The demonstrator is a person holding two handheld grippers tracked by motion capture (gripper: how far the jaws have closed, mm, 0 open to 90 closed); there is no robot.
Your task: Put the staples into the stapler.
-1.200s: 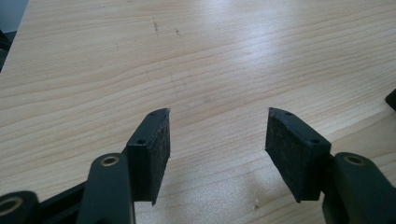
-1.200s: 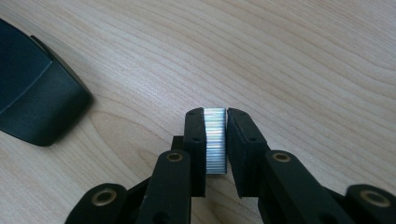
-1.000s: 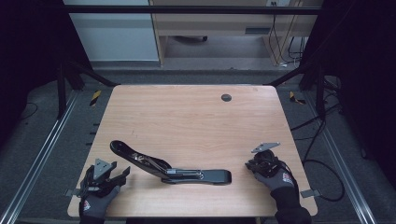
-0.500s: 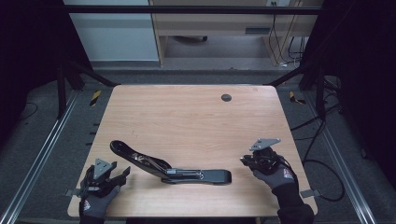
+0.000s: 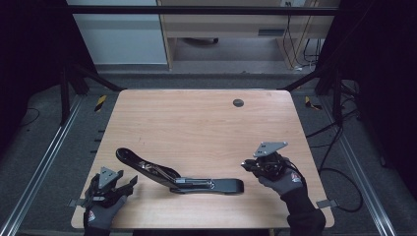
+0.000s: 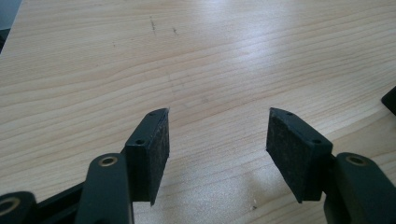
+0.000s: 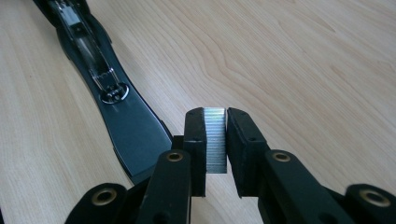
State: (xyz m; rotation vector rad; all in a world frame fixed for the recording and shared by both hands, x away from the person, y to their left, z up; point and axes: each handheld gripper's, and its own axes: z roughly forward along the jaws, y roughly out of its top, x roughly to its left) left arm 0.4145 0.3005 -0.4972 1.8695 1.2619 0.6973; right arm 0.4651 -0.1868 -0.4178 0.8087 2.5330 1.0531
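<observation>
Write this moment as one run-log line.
right claw: shut on silver metal staple strip | left claw: open | opened black stapler: flat on wooden table

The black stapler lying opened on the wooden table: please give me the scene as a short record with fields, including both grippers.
work in hand: loading staples into an opened stapler
black opened stapler: lies flat near the front of the light wooden table, its staple channel facing up
silver strip of staples: clamped between the jaws of the right gripper
right gripper position: just right of the stapler's end, apart from it
left gripper: jaws open, nothing between them, near the table's front left corner
</observation>
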